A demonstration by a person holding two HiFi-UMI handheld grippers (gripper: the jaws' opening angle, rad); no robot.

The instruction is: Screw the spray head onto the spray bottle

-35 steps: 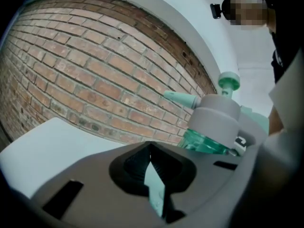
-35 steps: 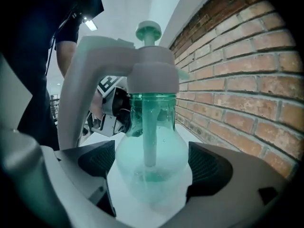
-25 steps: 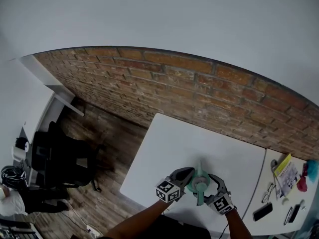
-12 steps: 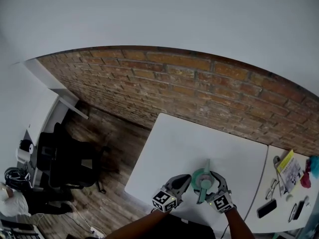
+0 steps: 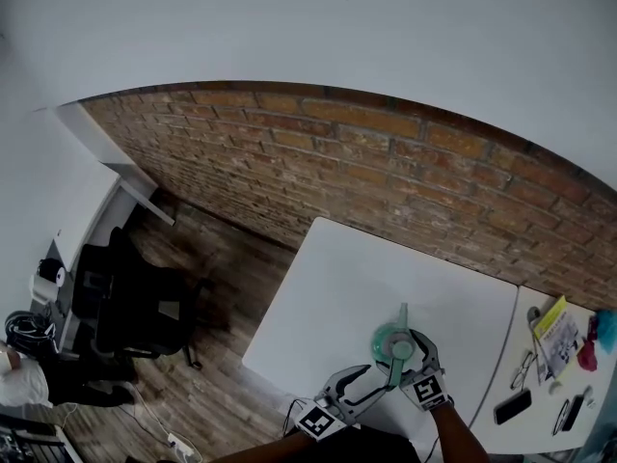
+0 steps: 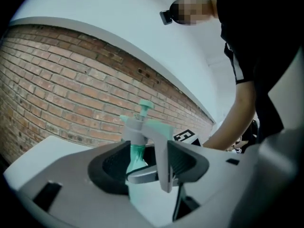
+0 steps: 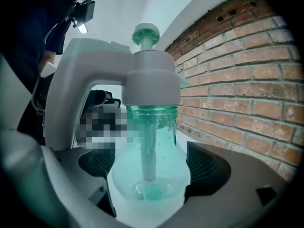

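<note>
A brick wall (image 5: 386,162) stands behind the white table (image 5: 328,287). Over its near part your right gripper (image 7: 151,170) clamps the bottle (image 7: 153,127) upright by its belly. Your left gripper (image 6: 149,161) has just opened partway, let go of the head (image 7: 149,87) and drawn back toward you, empty. The head sits down on the neck, so I judge that twist finished; re-grip if it still turns.

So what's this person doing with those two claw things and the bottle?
A person is fitting a spray head onto a green spray bottle at a white table. The right gripper clamps the bottle's body, upright. On the left gripper the jaws have just been opening and stand apart near the head's trigger, gripping nothing. The head sits on the neck.
</note>
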